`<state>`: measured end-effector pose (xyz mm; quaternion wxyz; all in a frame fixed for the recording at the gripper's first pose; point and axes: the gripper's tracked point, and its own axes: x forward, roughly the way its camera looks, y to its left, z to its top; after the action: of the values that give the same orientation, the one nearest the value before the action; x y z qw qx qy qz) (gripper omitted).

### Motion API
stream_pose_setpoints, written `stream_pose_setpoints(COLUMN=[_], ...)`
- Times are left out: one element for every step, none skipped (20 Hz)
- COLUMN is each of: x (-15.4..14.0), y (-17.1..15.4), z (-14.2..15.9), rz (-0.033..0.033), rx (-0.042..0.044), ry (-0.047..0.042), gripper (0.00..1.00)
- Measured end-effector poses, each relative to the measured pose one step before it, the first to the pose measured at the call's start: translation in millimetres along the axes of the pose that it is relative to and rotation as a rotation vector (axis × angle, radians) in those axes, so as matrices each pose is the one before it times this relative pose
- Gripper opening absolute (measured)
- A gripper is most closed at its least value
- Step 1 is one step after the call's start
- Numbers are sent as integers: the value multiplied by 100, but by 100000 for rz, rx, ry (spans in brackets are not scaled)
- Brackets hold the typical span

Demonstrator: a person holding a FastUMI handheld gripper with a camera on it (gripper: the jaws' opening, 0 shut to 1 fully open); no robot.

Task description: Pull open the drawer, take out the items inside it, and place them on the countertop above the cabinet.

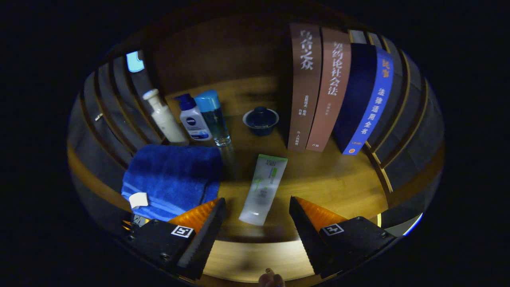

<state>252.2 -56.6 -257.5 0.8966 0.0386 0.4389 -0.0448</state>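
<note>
The gripper point(257, 223) is hanging with its two serrated, wedge-shaped fingers spread wide apart and gripping nothing. Lying in the gap just ahead of them, at lower centre of the frame, is a soft plastic tube point(263, 190) with a green band at its far end — flat on the wooden countertop point(338, 179), slightly tilted, touching neither finger.

To the left of the tube a folded blue towel point(171, 179) is lying, fluffy and thick, with a small white tag at its near corner; its near edge is sitting just beyond the left finger. Behind the towel, left of centre, three bottles are standing upright close together: a white pump bottle point(164, 119), a small white bottle with a dark blue cap point(193, 119), and a clear bottle with a light blue cap point(215, 117).

Near the middle, beyond the tube, a small dark blue lidded bowl point(261, 119) is sitting alone — round and glossy. At upper right, a row of books point(338, 87) is standing upright, spines facing out, brown and blue. The wood is looking smooth and warm-lit.
</note>
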Motion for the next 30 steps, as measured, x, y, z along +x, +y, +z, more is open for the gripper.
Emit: stream_pose_setpoints(x=[-1492,-1526,-1667,-1585,-2005,-2068,-2008,-1937,-2003,-1913,-1828,-1676,-1403,-1044,-1168,-1191,-1126,-953,-863,-683,-508,-386,-114,-51,-164,117,151,-240,326,370], y=[240,286,660,713,339,82,232,156,209,231,2,12,12,-340,-197,-78,-169,-89,-186,-181,-247,-339,-340,-283,6,-26,-91,0,-153,31], z=[-301,-268,-167,82,459,107,-159,-28,-122,-124,-50,-318,-696,-878,-1199,-1220,-1252,-1233,-1180,-1226,-1317,-1384,-1479,-1514,-1101,-1227,-1203,-958,-946,-550], rz=[692,1366,2676,2526,119,-751,-328,-840,-71,495,51,214,599,512,-4,-74,-562,-271,-480,-177,-695,-1135,-823,-694,249,196,17,-291,-188,41], rx=[-321,-205,218,-167,-1564,-1577,-1783,-1005,-235,161,247,79,58,335,309,395,303,0,54,55,302,291,578,705,721,95,-458,-884,-910,-521], ry=[-3897,-4046,-5018,-6205,-5681,-4990,-4125,-3926,-4200,-4067,-3885,-3619,-2992,-2159,-1654,-1232,-1406,-1676,-1787,-1225,-495,303,949,1879,1933,1579,990,1277,1390,844], gripper=[100,100,100,100,100,100,100,100,100,100,100,100,100,100,99,99,99,100,100,99,99,99,99,100,100,100,100,100,100,100])
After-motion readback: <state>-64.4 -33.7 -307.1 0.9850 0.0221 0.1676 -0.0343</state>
